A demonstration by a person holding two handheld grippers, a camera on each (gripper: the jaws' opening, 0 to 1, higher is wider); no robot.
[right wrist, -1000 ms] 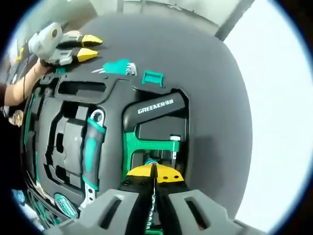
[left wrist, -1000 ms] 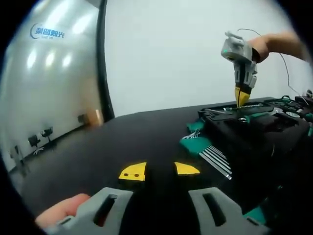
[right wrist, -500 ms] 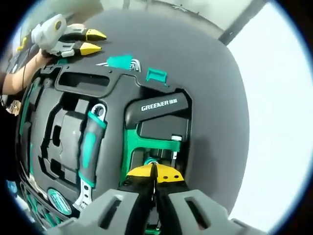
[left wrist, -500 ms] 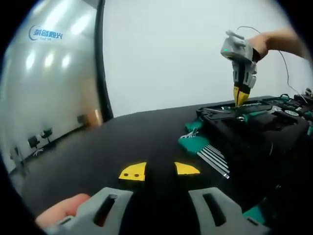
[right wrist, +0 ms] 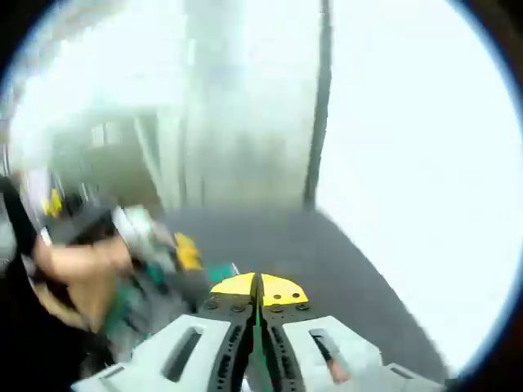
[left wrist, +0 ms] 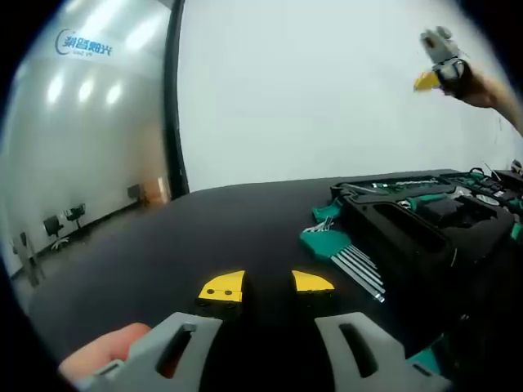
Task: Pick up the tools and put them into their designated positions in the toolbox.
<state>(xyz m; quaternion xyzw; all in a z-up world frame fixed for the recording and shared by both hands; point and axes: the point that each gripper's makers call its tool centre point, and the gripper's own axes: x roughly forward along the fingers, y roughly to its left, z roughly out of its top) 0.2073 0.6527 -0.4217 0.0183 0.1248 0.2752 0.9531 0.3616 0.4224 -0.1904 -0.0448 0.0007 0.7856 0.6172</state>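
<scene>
In the left gripper view my left gripper (left wrist: 267, 284) hovers open over the black table (left wrist: 163, 253), nothing between its yellow tips. To its right lies a green hex key set (left wrist: 337, 249) with its keys fanned out, beside the open black toolbox (left wrist: 425, 224), which holds green-handled tools. My right gripper (left wrist: 431, 72) is high in the air at the upper right, held by a hand. In the blurred right gripper view the right gripper (right wrist: 257, 287) is shut, its yellow tips pressed together. The left gripper (right wrist: 167, 249) and the hand holding it show there at the left.
A white wall and a dark vertical post (left wrist: 173, 98) stand behind the table. A fingertip (left wrist: 102, 353) shows by my left gripper's base. Bare black tabletop stretches left of the hex keys.
My right gripper has lifted from the toolbox and swung up high; its view now looks across the room, motion-blurred. The left gripper has stayed put.
</scene>
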